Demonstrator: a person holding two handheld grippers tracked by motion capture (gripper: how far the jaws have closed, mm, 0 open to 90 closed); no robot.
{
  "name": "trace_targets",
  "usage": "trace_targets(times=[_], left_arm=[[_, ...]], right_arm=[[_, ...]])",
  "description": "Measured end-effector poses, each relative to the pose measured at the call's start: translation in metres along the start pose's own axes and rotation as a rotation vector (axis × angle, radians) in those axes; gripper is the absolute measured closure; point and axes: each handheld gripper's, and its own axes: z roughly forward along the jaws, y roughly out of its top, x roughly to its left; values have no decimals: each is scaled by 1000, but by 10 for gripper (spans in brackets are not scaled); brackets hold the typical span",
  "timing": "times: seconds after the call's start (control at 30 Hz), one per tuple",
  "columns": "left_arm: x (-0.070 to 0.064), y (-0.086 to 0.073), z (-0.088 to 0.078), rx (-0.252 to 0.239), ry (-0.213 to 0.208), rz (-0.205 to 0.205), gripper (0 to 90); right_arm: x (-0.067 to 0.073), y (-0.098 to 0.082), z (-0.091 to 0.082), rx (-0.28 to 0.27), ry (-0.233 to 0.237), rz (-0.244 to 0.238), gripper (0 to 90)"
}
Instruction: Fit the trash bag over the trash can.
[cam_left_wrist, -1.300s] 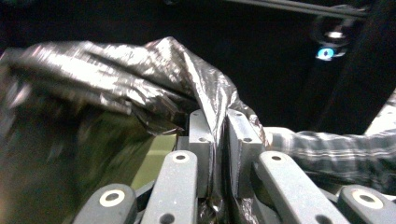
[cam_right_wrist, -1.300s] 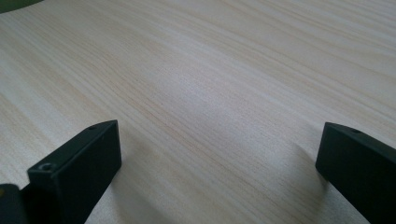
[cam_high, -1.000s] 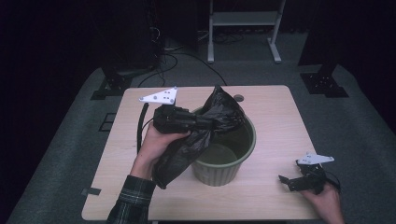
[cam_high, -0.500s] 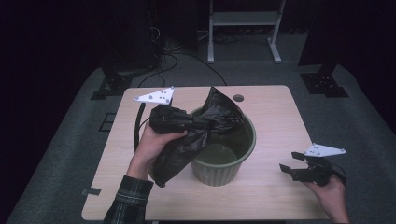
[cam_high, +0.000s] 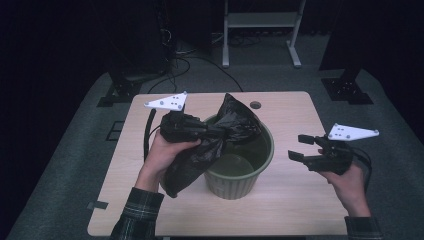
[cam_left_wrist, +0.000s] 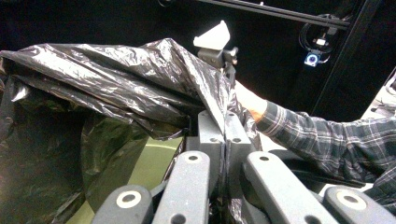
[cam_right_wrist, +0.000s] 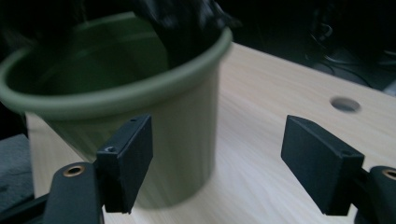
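A crumpled black plastic bag (cam_high: 190, 165) hangs over the near-left rim of a green round bin (cam_high: 235, 187) on the table. My left gripper (cam_high: 206, 133) is shut on the bag's upper folds, and in the left gripper view its jaws (cam_left_wrist: 224, 126) meet on the black film (cam_left_wrist: 116, 84). My right gripper (cam_high: 297, 146) hovers above the table to the right of the bin, pointing at it. Its jaws have just been closing a little but stand open, with nothing between them (cam_right_wrist: 219, 140). The bin's wall (cam_right_wrist: 187, 116) is close ahead of them.
The light wooden table (cam_high: 300, 210) has a small round hole (cam_high: 255, 105) behind the bin. Dark floor, cables and a metal stand (cam_high: 260, 30) lie beyond the far edge. A plaid sleeve (cam_left_wrist: 322, 135) and the right hand's gripper (cam_left_wrist: 219, 51) appear past the bag.
The right hand has lifted its gripper off the table near the front right edge and brought it up beside the bin. The left hand and the bag have stayed put.
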Motion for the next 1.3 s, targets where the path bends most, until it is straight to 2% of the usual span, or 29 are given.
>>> trace_targets(times=[0.2,0.4,0.63,0.77,0.8,0.93,1.0,1.1,1.17,1.3], left_arm=[[0,1,2,0,-11,4,887],[0,2,1,-3,-17,4,887],[0,1,-1,-12,-19,4,887],[-1,1,0,-9,-28,7,887],[-1,1,0,-10,-28,9,888],[-1,1,0,-20,-26,12,887],[-1,1,-1,-29,-19,14,887],[0,1,-4,-46,-7,15,887],[0,1,-5,-55,4,15,887],[1,1,-7,-71,16,14,886]], right_arm=[[10,29,24,-28,66,-49,241],[9,52,43,-76,130,-91,240],[12,62,58,-68,163,-127,251],[15,67,72,-55,193,-136,463],[15,68,73,-60,204,-133,492],[18,72,76,-71,230,-136,754],[18,73,76,-61,266,-123,868],[20,73,79,-20,324,-100,900],[23,71,82,37,357,-92,900],[31,64,84,112,399,-106,900]])
